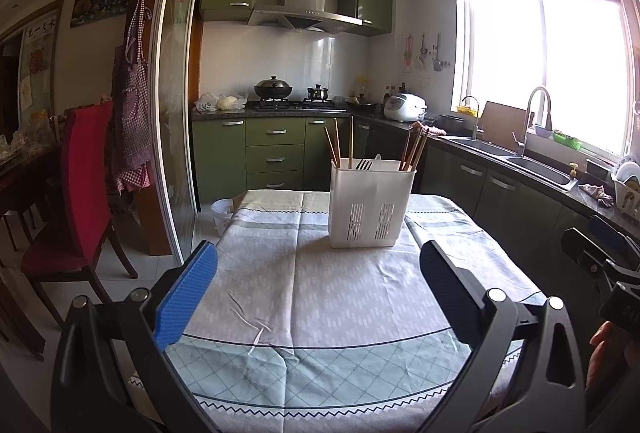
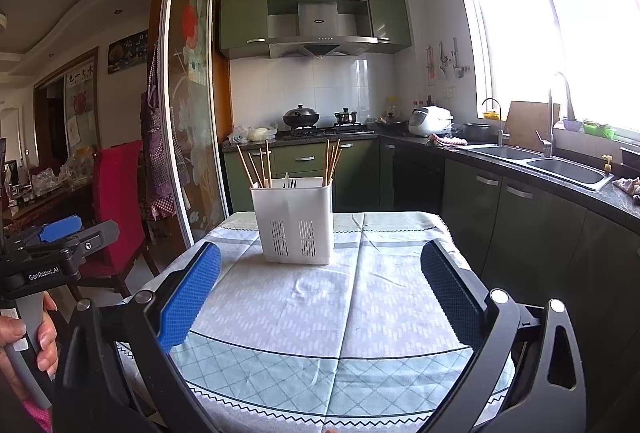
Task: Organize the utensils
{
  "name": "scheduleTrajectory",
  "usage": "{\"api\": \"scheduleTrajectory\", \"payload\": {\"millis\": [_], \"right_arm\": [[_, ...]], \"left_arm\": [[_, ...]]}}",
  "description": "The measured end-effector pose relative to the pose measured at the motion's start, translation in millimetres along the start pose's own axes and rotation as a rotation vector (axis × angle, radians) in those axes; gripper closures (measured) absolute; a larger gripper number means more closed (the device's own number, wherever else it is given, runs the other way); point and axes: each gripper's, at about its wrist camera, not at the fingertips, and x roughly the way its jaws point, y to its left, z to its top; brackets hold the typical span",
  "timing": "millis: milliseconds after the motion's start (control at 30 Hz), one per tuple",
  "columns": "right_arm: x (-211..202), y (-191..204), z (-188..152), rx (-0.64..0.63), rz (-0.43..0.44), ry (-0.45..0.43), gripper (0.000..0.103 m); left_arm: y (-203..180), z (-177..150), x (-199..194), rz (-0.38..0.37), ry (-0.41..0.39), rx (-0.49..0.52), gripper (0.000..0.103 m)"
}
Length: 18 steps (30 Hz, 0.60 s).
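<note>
A white slotted utensil holder (image 1: 370, 203) stands upright at the far end of the cloth-covered table (image 1: 320, 293). Wooden chopsticks (image 1: 338, 145) stick up from its left compartment and more (image 1: 416, 149) from its right, with metal fork tips (image 1: 364, 164) in the middle. It also shows in the right wrist view (image 2: 294, 219), with its chopsticks (image 2: 258, 163). My left gripper (image 1: 318, 261) is open and empty, held above the near table. My right gripper (image 2: 320, 265) is open and empty, beside the left one.
A red chair (image 1: 84, 193) stands left of the table beside a glass sliding door (image 1: 176, 113). A white bin (image 1: 224, 213) sits on the floor past the table's far left corner. Green cabinets, stove (image 1: 296, 103) and sink counter (image 1: 532, 165) line the back and right.
</note>
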Motion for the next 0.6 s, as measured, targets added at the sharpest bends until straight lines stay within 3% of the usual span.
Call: {"api": "scheduleTrajectory", "payload": {"millis": [600], "right_arm": [[0.0,1.5,-1.8,-0.002,0.010,0.006,0.004]], "left_arm": [[-2.1,0.4,-0.4,0.004,-0.001,-0.006,0.007]]}}
